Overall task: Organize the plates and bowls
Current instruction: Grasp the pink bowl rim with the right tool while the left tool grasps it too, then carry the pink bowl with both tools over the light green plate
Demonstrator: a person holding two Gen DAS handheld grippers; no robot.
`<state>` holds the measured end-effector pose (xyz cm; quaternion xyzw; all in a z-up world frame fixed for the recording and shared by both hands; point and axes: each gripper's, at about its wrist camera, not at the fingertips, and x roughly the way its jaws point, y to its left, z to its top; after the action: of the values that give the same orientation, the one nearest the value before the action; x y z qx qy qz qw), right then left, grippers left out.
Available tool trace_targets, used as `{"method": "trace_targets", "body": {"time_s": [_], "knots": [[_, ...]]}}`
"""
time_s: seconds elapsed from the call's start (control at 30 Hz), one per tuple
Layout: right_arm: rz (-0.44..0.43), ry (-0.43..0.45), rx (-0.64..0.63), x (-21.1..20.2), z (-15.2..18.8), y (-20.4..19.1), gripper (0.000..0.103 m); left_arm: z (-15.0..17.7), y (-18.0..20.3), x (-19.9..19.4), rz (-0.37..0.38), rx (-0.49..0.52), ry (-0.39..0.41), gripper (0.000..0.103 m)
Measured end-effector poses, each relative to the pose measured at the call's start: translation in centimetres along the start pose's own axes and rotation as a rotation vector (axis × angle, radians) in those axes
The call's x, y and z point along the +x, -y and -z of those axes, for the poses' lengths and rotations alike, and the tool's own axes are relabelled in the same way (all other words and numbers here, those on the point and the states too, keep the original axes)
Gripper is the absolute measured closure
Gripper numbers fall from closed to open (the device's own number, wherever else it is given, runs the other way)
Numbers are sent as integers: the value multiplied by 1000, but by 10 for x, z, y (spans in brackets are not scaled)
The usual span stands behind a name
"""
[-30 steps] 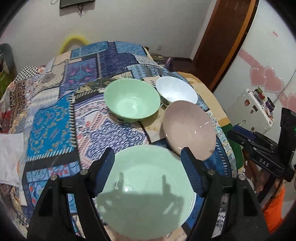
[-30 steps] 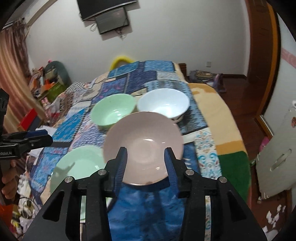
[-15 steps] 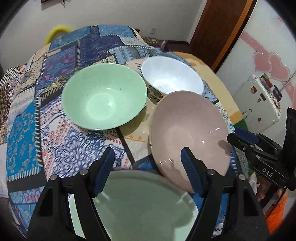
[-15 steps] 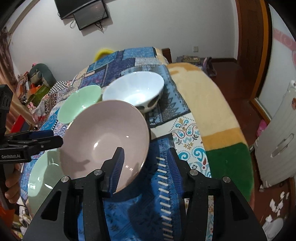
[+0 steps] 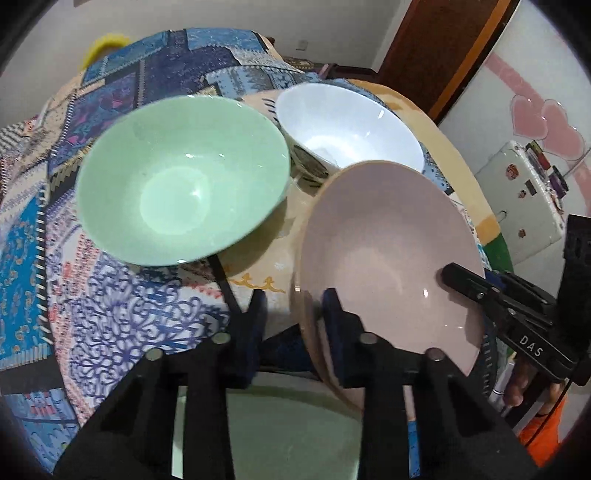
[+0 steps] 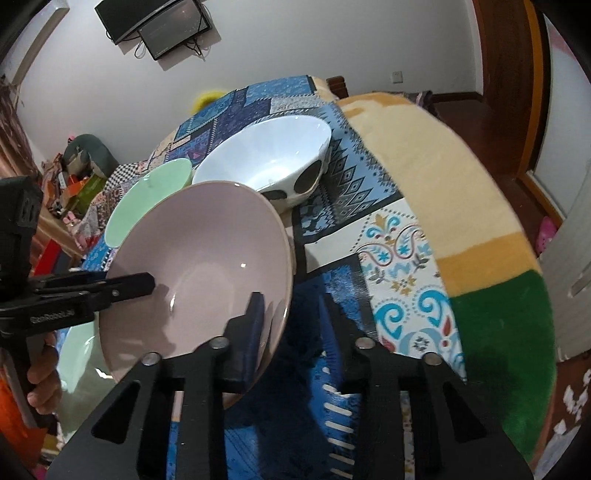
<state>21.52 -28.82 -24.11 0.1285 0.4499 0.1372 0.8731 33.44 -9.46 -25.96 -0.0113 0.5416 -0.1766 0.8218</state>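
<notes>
A pink plate [image 5: 388, 254] sits tilted over the patterned blue cloth [image 5: 122, 306], its rim straddled by both tools. The left gripper [image 5: 291, 314] has its fingers narrowed around the plate's near-left rim, one pad inside the dish and one outside; whether the pads actually press the rim cannot be told. The right gripper [image 6: 291, 314] has its fingers spread about as far, one pad inside the plate's right rim and the other outside over the cloth, and contact there is likewise unclear. Just left of the plate stands a green bowl [image 5: 181, 177], and beyond it at the far side a white bowl [image 5: 351, 125] with dark spots on its outer wall; the plate's upper rim overlaps the white bowl in the left wrist view. Near the camera, under the left gripper, lies a green plate [image 5: 280, 424], partly hidden by the tool. That makes two bowls and two plates. The cloth covers a rounded table, with a cream, yellow and green blanket [image 6: 461, 206] on its right side. Around it are white walls, a wall-mounted screen [image 6: 155, 26], a brown wooden door [image 5: 439, 48] and a white appliance [image 5: 524, 206] with stickers.
</notes>
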Motion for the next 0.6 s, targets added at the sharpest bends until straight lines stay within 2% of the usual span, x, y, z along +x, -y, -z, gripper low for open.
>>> {"method": "trace_targets", "body": {"time_s": [0.13, 0.23, 0.37, 0.6], "knots": [[-38, -6, 3, 4, 1, -2, 89, 0, 5, 1, 19, 16, -1, 92], [-32, -11, -1, 5, 0, -7, 90, -2, 10, 1, -4, 26, 2, 92], [-47, -9, 36, 4, -3, -3, 91, -5, 9, -2, -3, -6, 1, 92], [-31, 12, 44, -9, -5, -4, 91, 2, 19, -19, 13, 13, 25, 92]]}}
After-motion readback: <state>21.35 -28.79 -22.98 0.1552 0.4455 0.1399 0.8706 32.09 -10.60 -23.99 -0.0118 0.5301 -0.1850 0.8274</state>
